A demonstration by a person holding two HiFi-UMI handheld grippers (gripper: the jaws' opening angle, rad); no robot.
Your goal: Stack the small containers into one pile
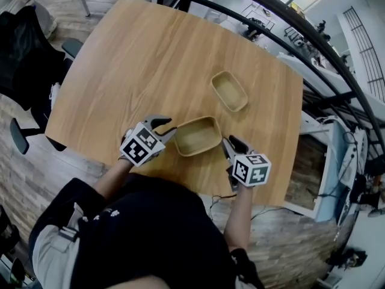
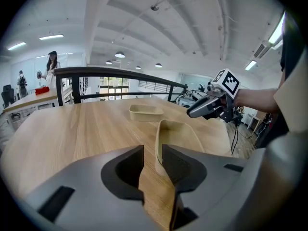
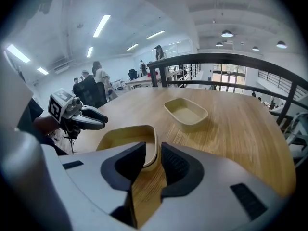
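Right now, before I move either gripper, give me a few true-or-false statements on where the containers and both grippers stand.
1. Two containers sit on the table. True.
2. The containers are already in one pile. False: the near container and the far container lie apart on the wood.
3. The left gripper has the near container's wall between its jaws. True.
4. The right gripper is at the far container. False: it is at the near container's other end, opposite the left gripper.
5. The right gripper's jaws stand apart, with the near container's rim between them. True.
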